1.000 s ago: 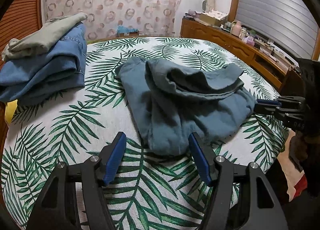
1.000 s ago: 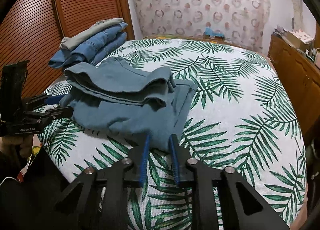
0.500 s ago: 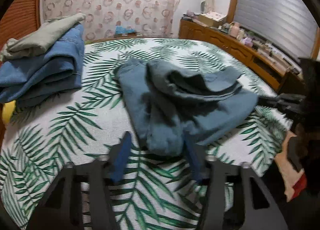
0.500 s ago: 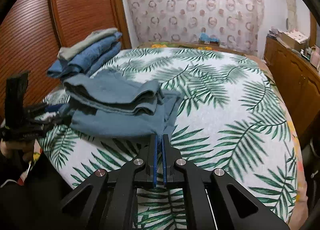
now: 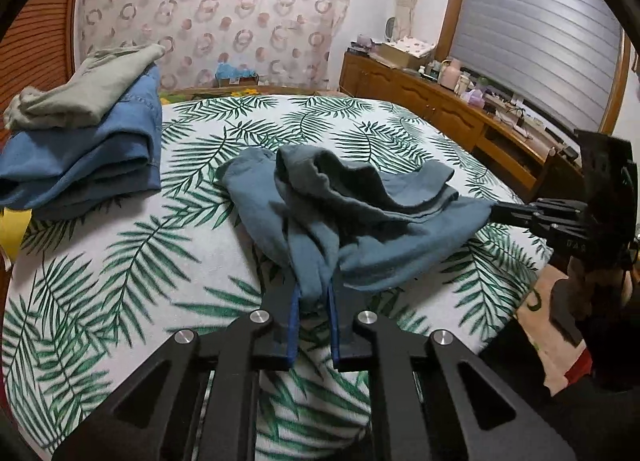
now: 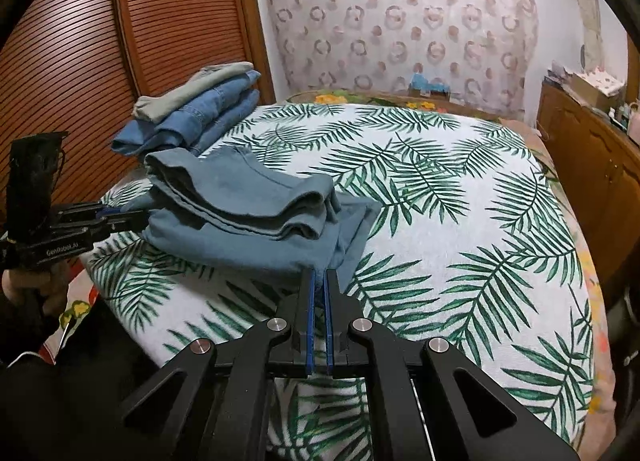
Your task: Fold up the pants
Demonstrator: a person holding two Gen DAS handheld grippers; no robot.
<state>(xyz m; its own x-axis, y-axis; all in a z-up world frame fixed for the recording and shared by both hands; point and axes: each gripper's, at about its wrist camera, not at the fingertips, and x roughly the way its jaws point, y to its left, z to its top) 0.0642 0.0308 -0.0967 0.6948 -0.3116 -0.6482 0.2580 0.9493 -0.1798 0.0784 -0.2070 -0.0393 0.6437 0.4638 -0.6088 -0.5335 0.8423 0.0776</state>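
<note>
The teal pants (image 5: 360,221) lie bunched near the bed's (image 5: 120,261) front edge. The left gripper (image 5: 313,303) and right gripper (image 6: 319,281) each have jaws pinched tight on a pants corner.

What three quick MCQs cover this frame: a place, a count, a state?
1. Where is the folded stack?
A) far left corner of the bed
B) on the dresser
C) on the floor

2. How many garments are in the stack?
A) one
B) two
C) five

3. The left tongs are:
A) wide open
B) shut on the teal pants
C) out of view

Key:
A, the folded stack lies at the bed's far left.
B, grey on denim.
B, the left tongs pinch a fold of the teal pants.
</note>
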